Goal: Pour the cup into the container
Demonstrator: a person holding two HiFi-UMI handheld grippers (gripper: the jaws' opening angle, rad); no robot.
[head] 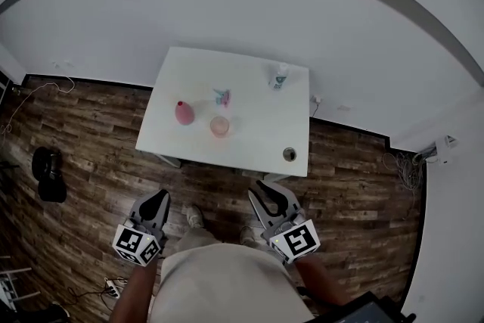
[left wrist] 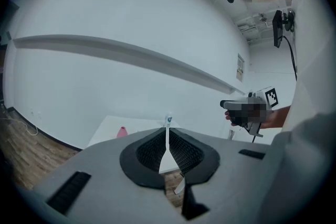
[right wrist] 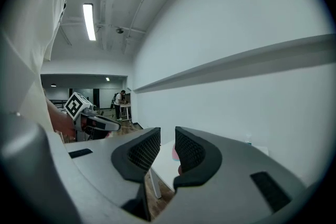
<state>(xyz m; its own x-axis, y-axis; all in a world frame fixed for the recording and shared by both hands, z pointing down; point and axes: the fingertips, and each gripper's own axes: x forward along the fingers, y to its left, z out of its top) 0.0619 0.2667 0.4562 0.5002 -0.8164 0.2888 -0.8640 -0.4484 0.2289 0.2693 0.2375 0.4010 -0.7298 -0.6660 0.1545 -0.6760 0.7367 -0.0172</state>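
In the head view, the white rectangular table [head: 227, 72] fills the middle of the frame. The pale pink translucent cup [head: 219, 126] stands upright near its centre, just right of a pink bulb-shaped vessel [head: 184, 113] that I take for the container. Set side by side like that, they should need only a short carry to pour. A small clear bottle [head: 279, 77] stands apart at the table's upper right. My left hand-held gripper [head: 153, 202] and right hand-held gripper [head: 270, 191] sit low in the frame over the wood plank floor [head: 76, 147], well short of the table, so I judge nothing is begun.

In the left gripper view, my jaws are pressed together on nothing and point toward the table.

In the right gripper view, my jaws are drawn in to a slim gap with nothing in it.
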